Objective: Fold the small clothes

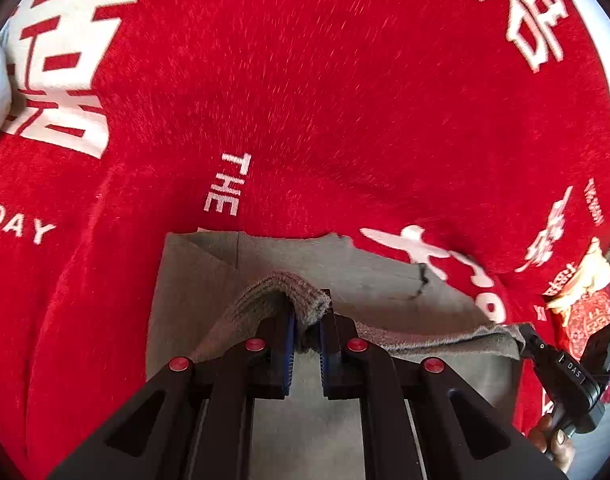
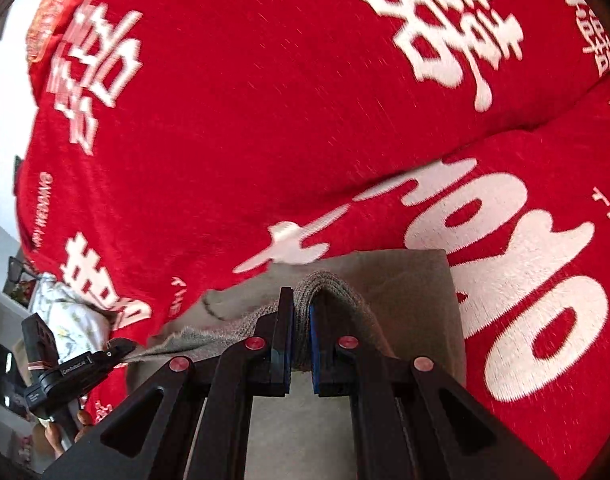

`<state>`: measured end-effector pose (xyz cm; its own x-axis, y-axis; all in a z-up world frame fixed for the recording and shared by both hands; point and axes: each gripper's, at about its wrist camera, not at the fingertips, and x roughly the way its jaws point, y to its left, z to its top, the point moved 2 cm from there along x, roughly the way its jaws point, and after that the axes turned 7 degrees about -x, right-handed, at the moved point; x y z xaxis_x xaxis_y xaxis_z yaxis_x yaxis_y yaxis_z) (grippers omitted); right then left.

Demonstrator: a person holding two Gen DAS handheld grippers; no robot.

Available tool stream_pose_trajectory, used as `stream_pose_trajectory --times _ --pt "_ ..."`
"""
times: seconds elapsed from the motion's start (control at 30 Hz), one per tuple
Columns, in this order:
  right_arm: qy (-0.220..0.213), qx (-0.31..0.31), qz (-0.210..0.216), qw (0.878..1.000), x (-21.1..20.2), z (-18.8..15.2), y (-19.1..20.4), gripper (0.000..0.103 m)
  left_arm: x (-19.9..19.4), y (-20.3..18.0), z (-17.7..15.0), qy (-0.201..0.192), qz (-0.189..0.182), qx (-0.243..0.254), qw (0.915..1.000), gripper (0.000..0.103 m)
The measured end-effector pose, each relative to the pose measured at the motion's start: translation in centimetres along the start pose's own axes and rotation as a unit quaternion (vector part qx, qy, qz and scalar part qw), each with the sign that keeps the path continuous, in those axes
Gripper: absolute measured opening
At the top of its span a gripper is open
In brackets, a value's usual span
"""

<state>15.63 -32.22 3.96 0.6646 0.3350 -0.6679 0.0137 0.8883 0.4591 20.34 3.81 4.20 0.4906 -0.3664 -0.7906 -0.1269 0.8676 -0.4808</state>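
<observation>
- The grey cloth (image 1: 385, 280) lies on a red blanket (image 1: 305, 100), partly doubled over.
- Left gripper (image 1: 307, 336): jaws closed tight on one edge.
- Right gripper (image 2: 301, 344): jaws pinched shut on the other end of that edge.
- The fold looks underway; the lifted edge has yet to be laid down and smoothed.

Red plush blanket (image 1: 305, 80), white characters and lettering, fills both views. Red-and-gold patterned packet (image 1: 585, 308) at 3 o'clock, left wrist view. Floral white fabric (image 2: 77, 328) at 8 o'clock, right wrist view.
</observation>
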Motion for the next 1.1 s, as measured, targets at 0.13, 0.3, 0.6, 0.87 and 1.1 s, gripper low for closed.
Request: stream_pose_trajectory --times 0.13,0.3,0.6,0.87,1.1 --pt "0.012 0.012 -0.013 1.000 2.0 0.1 -1.2 0.007 2.4 -0.1 0.6 0.010 0.014 0.005 0.9998 0.011" --pt "0.023 0.022 -0.024 0.999 4.0 0.1 -2.3 0.007 4.5 0.2 1.7 0.021 0.017 -0.004 0.9996 0.011" --pt "0.020 -0.026 -0.030 0.999 3.9 0.7 -0.8 0.078 3.1 2.2 3.5 0.013 -0.047 -0.056 0.9972 0.086" --pt "0.022 -0.139 -0.034 0.989 2.1 -0.5 2.7 0.079 1.6 -0.1 -0.3 0.049 -0.098 0.045 0.9930 0.086" --pt "0.099 -0.191 -0.121 0.969 7.1 -1.9 2.0 0.078 5.9 -1.7 -2.4 0.044 0.012 0.135 0.9898 0.086"
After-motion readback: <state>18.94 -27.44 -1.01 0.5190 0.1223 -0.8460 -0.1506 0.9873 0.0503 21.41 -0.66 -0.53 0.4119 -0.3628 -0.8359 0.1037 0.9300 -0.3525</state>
